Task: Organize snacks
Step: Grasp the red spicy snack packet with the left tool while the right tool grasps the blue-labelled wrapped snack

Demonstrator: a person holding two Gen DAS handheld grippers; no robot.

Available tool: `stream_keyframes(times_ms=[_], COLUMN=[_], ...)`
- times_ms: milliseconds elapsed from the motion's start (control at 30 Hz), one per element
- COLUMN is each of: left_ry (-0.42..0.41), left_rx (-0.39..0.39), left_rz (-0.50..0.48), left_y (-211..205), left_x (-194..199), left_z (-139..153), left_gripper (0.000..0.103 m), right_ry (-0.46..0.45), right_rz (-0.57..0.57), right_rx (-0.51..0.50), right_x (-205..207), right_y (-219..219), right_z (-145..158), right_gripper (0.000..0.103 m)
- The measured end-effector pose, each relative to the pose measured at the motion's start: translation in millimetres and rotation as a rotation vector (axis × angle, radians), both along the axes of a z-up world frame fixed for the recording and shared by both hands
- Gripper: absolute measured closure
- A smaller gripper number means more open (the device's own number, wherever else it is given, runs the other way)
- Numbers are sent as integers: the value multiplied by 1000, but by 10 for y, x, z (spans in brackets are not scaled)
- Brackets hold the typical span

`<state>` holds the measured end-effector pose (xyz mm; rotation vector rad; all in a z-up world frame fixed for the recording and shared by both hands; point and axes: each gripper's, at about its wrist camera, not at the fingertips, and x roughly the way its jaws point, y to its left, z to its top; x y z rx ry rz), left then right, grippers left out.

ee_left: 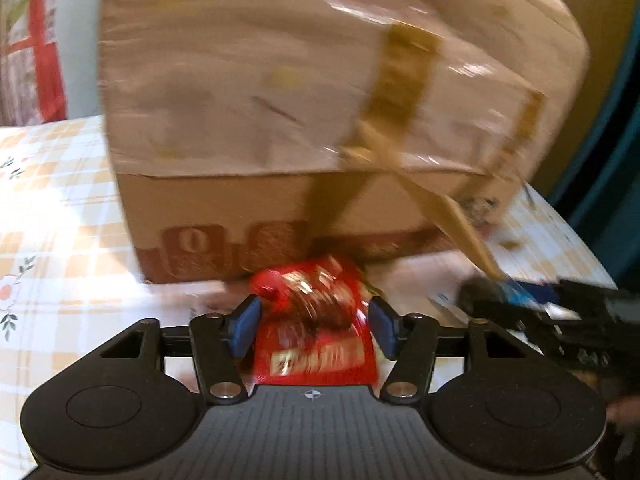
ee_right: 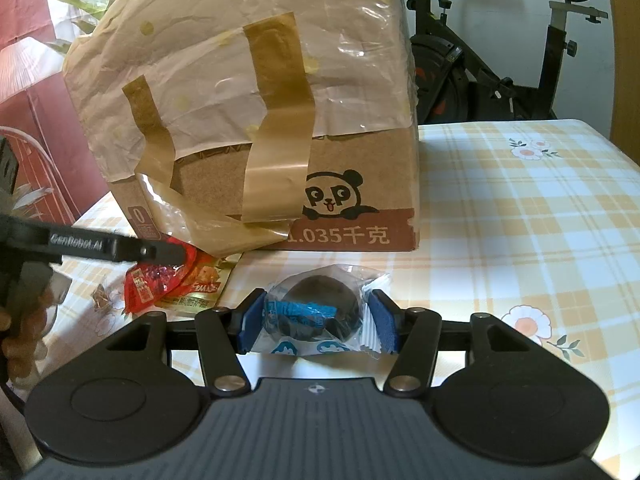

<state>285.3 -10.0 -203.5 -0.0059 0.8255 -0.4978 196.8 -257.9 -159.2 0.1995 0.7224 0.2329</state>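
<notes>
Fingers of the right gripper [ee_right: 314, 316] sit closed onto a clear-wrapped dark round snack [ee_right: 320, 312], the blue pads pressing the wrapper from both sides, probably so it can be lifted clear of the checked tabletop [ee_right: 520, 208] without crushing the cake inside. In the left wrist view the left gripper [ee_left: 314, 326] has its fingers narrowed around a red snack packet [ee_left: 316, 332]; the pads look to be touching the packet's edges, though motion blur makes the firmness of that hold hard to judge. Both snacks are just in front of the cardboard box [ee_right: 352, 184], low over or on the tabletop. In the right view, a gold snack packet [ee_right: 196, 288] lies flat beside the red one, partly under it, near the box's front corner. The box stands upright behind, its top covered with crumpled paper held down by brown tape strips [ee_right: 278, 120], so from here no opening shows; my guess is the snacks are being sorted beside it, not into it. Beyond the tabletop stands an exercise bike [ee_right: 500, 48]
</notes>
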Motion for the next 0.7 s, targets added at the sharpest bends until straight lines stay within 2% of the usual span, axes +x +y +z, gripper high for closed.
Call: stream_keyframes(times_ms=[100, 200, 367, 500, 600, 667, 700], left_ry=[-18, -25, 15, -28, -60, -76, -79], left_rx=[40, 78, 39, 119, 145, 138, 130], left_rz=[-24, 11, 114, 118, 110, 114, 120], left_y=[-89, -163, -185, -341, -415, -401, -374], left_x=[-87, -42, 130, 134, 73, 18, -23], left_z=[-27, -67, -65, -82, -101, -71, -45], left_gripper=[34, 34, 34, 34, 38, 50, 51], right_ry=[0, 1, 0, 1, 1, 1, 1], right_rz=[0, 0, 0, 0, 0, 0, 0], right_rx=[0, 1, 1, 1, 1, 2, 2], right_x=[1, 1, 2, 2, 3, 4, 4], right_y=[1, 0, 1, 2, 2, 1, 1], right_z=[0, -2, -1, -3, -2, -1, -1], right_gripper=[44, 44, 44, 44, 44, 44, 44])
